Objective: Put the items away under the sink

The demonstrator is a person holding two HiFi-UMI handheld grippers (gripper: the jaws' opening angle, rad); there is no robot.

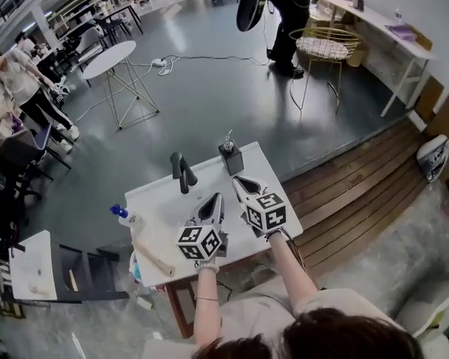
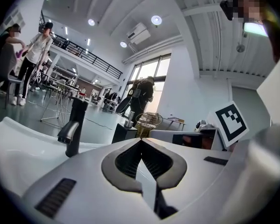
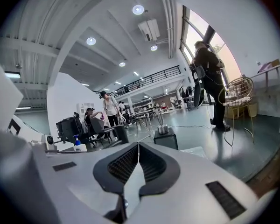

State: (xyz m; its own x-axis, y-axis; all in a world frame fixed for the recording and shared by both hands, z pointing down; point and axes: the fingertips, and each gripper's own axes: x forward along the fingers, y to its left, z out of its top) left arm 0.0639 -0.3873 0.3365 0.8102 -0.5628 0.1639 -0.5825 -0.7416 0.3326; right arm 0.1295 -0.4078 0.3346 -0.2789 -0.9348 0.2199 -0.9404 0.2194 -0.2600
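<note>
A white sink counter carries a black faucet, a black soap dispenser, a blue-capped bottle at its left edge and a wooden-handled tool at the front left. Both grippers hover over the counter's front half, side by side. The left gripper is shut and holds nothing; its own view shows its jaw tips meeting, with the faucet ahead on the left. The right gripper is also shut and bare, pointing toward the soap dispenser.
A wooden platform runs along the right of the counter. On the grey floor beyond stand a round white table and a gold wire chair. People stand at the far left and back. A low white table is at the near left.
</note>
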